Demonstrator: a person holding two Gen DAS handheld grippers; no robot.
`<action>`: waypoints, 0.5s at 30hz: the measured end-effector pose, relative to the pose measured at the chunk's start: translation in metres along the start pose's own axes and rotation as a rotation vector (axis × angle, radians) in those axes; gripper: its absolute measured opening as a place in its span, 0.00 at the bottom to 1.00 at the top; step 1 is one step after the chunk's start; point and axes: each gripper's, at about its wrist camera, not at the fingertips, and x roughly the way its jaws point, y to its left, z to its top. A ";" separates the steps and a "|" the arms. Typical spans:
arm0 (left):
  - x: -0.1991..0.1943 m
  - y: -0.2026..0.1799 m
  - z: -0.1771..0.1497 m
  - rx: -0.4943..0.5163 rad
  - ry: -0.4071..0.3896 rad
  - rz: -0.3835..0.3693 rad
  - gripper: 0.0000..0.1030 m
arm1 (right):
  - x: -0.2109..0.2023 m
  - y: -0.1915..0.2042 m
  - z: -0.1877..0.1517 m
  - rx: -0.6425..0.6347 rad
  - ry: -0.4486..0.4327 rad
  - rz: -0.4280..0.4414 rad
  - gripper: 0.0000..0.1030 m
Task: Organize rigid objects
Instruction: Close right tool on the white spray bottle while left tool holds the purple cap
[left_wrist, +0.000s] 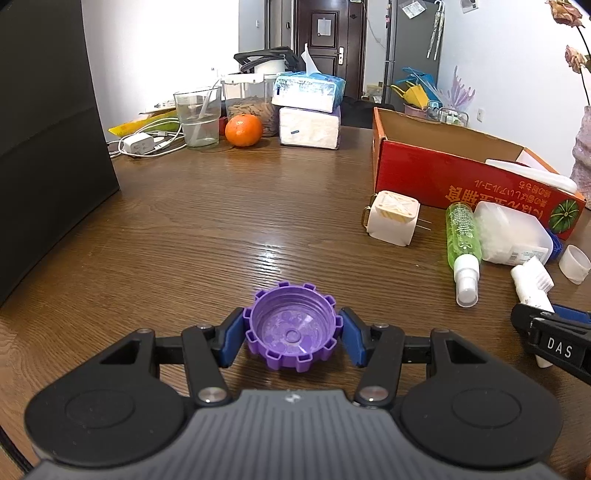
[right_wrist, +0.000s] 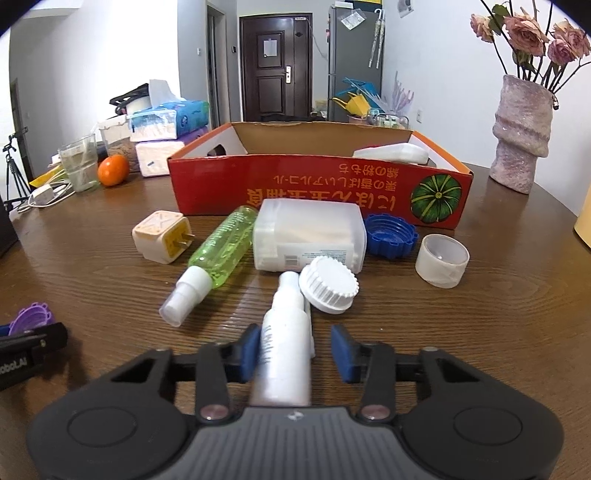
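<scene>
My left gripper (left_wrist: 293, 338) is shut on a purple notched cap (left_wrist: 291, 326), open side up, just above the wooden table (left_wrist: 221, 221). My right gripper (right_wrist: 295, 350) is open around a white bottle (right_wrist: 284, 350) that lies on the table between the jaws, touching the left pad; a gap stays at the right pad. Ahead lie a green spray bottle (right_wrist: 218, 254), a white plug adapter (right_wrist: 160, 240), a clear plastic box (right_wrist: 308, 234), a white ribbed cap (right_wrist: 328, 284), a blue cap (right_wrist: 391, 234) and a white ring cap (right_wrist: 441, 260). A red cardboard box (right_wrist: 317, 188) stands behind them with a white object inside.
A pink vase (right_wrist: 522, 136) with dried roses stands at the far right. At the far left are tissue packs (right_wrist: 166, 122), an orange (right_wrist: 113, 170), a glass (right_wrist: 79, 162) and a charger with cable (right_wrist: 42, 195). A black box (left_wrist: 48, 147) fills the left side.
</scene>
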 end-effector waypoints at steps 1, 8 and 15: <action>0.000 0.000 0.000 0.000 0.000 0.000 0.54 | 0.000 0.000 0.000 -0.002 -0.001 0.003 0.30; 0.000 -0.001 0.000 0.002 0.000 -0.001 0.54 | -0.003 0.000 -0.002 -0.017 -0.008 0.010 0.28; -0.002 -0.009 -0.002 0.007 -0.004 -0.003 0.54 | -0.008 -0.002 -0.002 -0.015 -0.025 0.042 0.26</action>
